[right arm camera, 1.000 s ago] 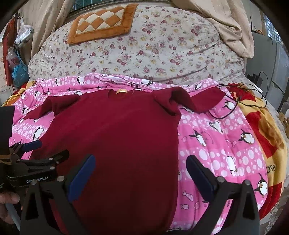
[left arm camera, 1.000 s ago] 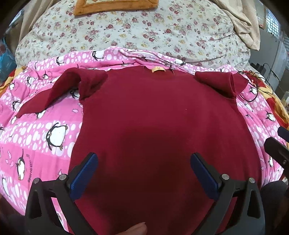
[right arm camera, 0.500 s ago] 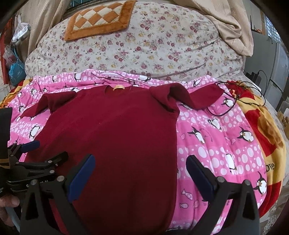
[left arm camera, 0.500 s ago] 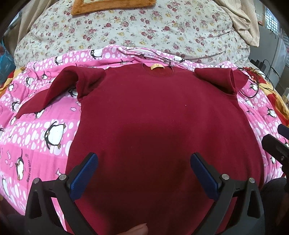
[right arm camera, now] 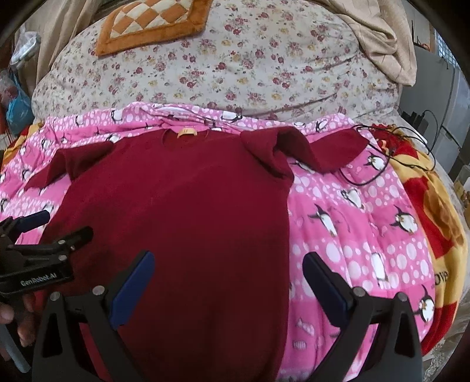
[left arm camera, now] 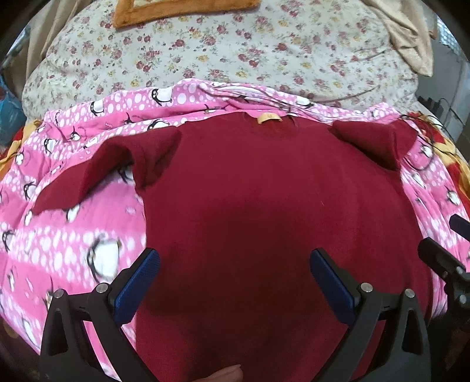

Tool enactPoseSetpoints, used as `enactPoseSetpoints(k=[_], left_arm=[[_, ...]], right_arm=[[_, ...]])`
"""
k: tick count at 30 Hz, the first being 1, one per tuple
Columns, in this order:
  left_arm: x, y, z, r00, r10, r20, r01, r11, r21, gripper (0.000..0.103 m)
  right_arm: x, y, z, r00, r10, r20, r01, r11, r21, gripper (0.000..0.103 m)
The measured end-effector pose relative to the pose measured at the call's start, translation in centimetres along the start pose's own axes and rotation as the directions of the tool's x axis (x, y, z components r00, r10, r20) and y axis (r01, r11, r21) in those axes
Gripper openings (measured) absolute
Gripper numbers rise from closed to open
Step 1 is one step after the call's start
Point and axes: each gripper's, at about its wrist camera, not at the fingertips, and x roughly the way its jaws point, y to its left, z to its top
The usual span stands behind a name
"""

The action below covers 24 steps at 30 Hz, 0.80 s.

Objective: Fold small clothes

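Observation:
A dark red long-sleeved top (left arm camera: 264, 220) lies flat on a pink penguin blanket (left arm camera: 73, 235), collar with a yellow label (left arm camera: 268, 118) at the far side. It also shows in the right wrist view (right arm camera: 182, 223). Both sleeves are bunched near the shoulders (left arm camera: 123, 158) (right arm camera: 296, 150). My left gripper (left arm camera: 235, 276) is open and empty, hovering over the top's lower middle. My right gripper (right arm camera: 227, 279) is open and empty over the top's right edge. The left gripper also appears at the left of the right wrist view (right arm camera: 47, 235).
A floral quilt (right arm camera: 235, 67) is heaped behind the blanket, with an orange checkered cushion (right arm camera: 152, 23) on it. A black cable (right arm camera: 379, 164) lies by the right sleeve. A red and yellow blanket (right arm camera: 434, 211) covers the right side. A beige cloth (right arm camera: 382, 38) hangs at the back right.
Both grippers have shifted slightly toward the near hem, so the top sits a little farther up in both views. Both stay open. The top has not moved.

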Motion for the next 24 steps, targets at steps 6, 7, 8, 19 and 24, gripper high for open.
enactPoseSetpoints(k=[6,7,8,19,24], left_arm=[[2.6,0.7,4.0,0.997,0.055,0.061,-0.055,0.998,-0.003,0.085],[3.5,0.9,4.1,0.996,0.06,0.071,-0.06,0.998,-0.002,0.085],[4.1,0.9,3.9,0.995,0.07,0.076,-0.07,0.998,0.003,0.085],[7.4,1.6,2.3,0.998,0.068,0.011,-0.067,0.996,-0.062,0.086],[7.3,1.5,1.9,0.998,0.063,0.028,-0.061,0.996,-0.065,0.086]], right_arm=[[4.5,1.6,5.4,1.0,0.004,-0.016,-0.004,1.0,0.006,0.102],[5.3,1.9,5.9,1.0,0.004,-0.021,-0.004,1.0,0.007,0.102],[6.5,2.2,6.5,0.999,0.004,-0.036,-0.004,1.0,0.013,0.102],[13.3,2.9,4.6,0.993,-0.037,-0.113,0.043,0.997,0.059,0.103],[13.2,2.9,4.3,0.994,-0.038,-0.101,0.044,0.997,0.064,0.103]])
